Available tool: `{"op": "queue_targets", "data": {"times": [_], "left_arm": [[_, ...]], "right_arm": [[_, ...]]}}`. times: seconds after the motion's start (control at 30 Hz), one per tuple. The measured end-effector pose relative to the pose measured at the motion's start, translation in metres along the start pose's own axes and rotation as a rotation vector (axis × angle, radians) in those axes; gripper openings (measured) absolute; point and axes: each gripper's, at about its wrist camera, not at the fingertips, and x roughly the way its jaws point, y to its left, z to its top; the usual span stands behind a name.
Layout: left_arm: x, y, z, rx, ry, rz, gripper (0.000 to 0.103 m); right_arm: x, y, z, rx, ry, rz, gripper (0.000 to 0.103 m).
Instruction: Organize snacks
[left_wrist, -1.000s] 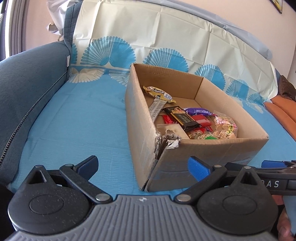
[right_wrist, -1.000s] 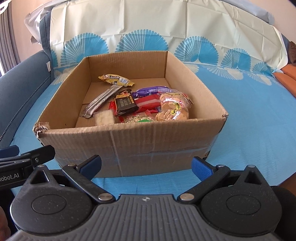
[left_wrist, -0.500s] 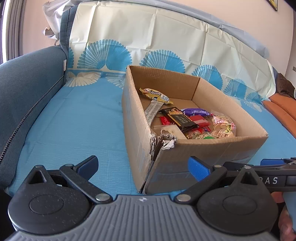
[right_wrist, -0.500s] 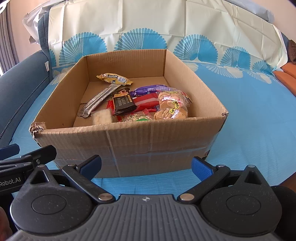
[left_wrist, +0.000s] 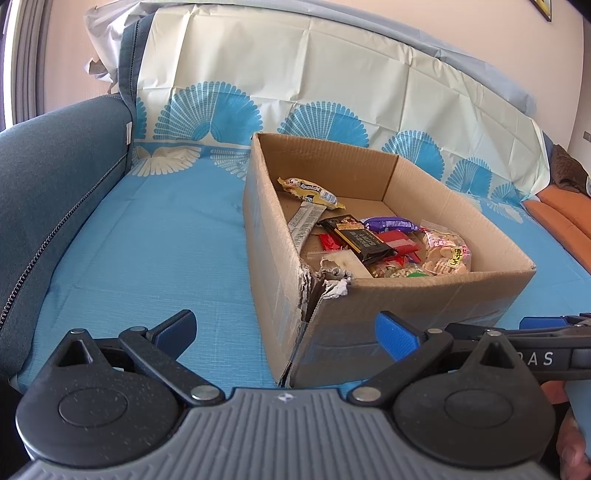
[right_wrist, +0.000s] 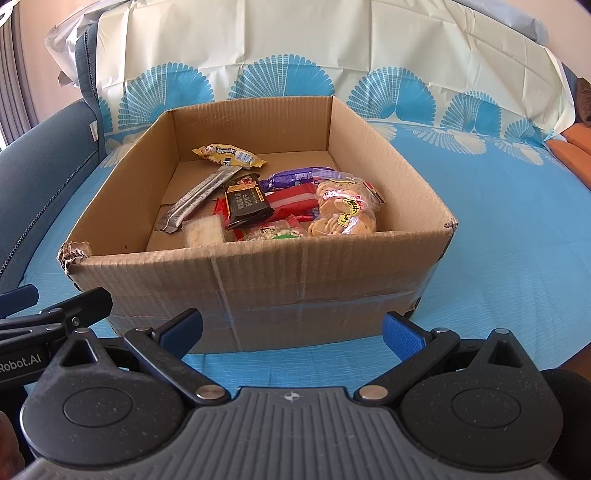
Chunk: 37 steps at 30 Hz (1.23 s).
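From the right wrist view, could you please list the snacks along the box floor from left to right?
Silver bar → black packet → red packet → cracker bag.

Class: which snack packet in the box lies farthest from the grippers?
The yellow packet, alone near the cardboard box's back wall; the others cluster nearer the front.

1. From my left wrist camera, the cardboard box (left_wrist: 369, 306) has its near wall hiding the lower snacks; a clear packet (left_wrist: 347, 263) sits half behind the torn corner.
2. The right gripper (left_wrist: 546, 325) is cut off at the frame's right edge.
3. From my right camera, print on the black packet (right_wrist: 246, 202) is too small to read.
4. The left gripper (right_wrist: 22, 295) is cropped at the left edge.
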Motion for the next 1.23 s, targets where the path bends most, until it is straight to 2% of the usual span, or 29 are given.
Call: {"op": "queue_targets", "data": {"times": [1.03, 1.23], "left_arm": [[-0.0015, 0.0, -0.0008, 0.009, -0.02, -0.006, 0.103], [-0.005, -0.0005, 0.0035, 0.008, -0.035, -0.028, 0.103]], "right_arm": [[0.0022, 0.0005, -0.0015, 0.001, -0.001, 0.001, 0.102], [-0.0007, -0.0021, -0.0004, 0.007, -0.014, 0.019, 0.102]]}}
